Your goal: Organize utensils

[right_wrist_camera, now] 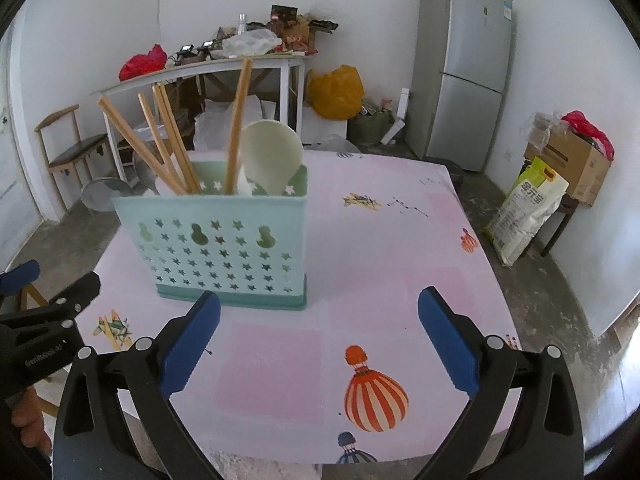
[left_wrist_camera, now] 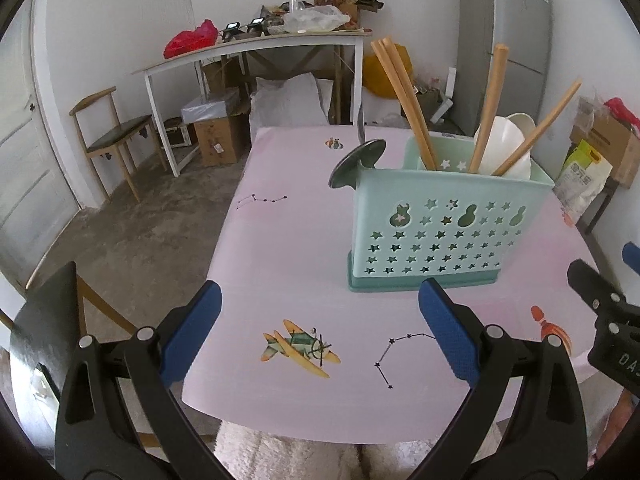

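Observation:
A mint-green utensil holder [left_wrist_camera: 440, 232] with star-shaped holes stands on the pink table [left_wrist_camera: 296, 240]. It holds several wooden chopsticks [left_wrist_camera: 404, 92], a white spoon [left_wrist_camera: 508, 140] and a metal ladle [left_wrist_camera: 356, 162] at its left end. In the right wrist view the holder [right_wrist_camera: 224, 248] stands left of centre with chopsticks [right_wrist_camera: 168, 144] and the white spoon [right_wrist_camera: 270, 158]. My left gripper [left_wrist_camera: 320, 332] is open and empty, near the table's front edge. My right gripper [right_wrist_camera: 320, 336] is open and empty, just in front of the holder.
The table cloth carries printed planes and balloons [right_wrist_camera: 374, 392]. Behind stand a cluttered white side table [left_wrist_camera: 256, 44], a wooden chair [left_wrist_camera: 112, 136], a grey fridge [right_wrist_camera: 464, 72], cardboard boxes [right_wrist_camera: 572, 164] and a rice bag [right_wrist_camera: 524, 208]. A dark chair [left_wrist_camera: 44, 320] sits at the near left.

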Motion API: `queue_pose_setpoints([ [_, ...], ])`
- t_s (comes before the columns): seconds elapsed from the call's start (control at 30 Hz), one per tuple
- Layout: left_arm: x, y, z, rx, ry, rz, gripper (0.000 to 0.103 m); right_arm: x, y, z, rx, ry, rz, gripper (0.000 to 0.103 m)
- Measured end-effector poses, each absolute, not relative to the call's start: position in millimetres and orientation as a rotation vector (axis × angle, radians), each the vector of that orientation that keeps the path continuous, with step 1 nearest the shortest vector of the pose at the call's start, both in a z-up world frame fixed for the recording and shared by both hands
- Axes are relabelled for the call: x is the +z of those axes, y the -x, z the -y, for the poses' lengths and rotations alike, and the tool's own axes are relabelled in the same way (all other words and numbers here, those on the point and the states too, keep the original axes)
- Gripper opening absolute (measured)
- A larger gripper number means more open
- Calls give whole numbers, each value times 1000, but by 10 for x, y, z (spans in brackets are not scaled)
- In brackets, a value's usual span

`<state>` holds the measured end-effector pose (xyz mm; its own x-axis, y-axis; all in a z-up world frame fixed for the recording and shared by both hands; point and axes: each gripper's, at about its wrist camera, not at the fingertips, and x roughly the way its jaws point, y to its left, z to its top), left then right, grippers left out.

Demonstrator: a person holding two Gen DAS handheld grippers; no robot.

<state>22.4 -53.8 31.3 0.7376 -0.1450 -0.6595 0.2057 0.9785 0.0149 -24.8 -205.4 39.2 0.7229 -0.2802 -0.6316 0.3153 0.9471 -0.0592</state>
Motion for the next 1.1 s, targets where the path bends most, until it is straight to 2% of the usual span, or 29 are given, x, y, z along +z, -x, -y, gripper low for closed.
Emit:
queue_pose_setpoints([
  [1.1, 371, -111, 621, -119, -177, -711, 95, 244, 396, 2304, -439, -101, -744, 96],
])
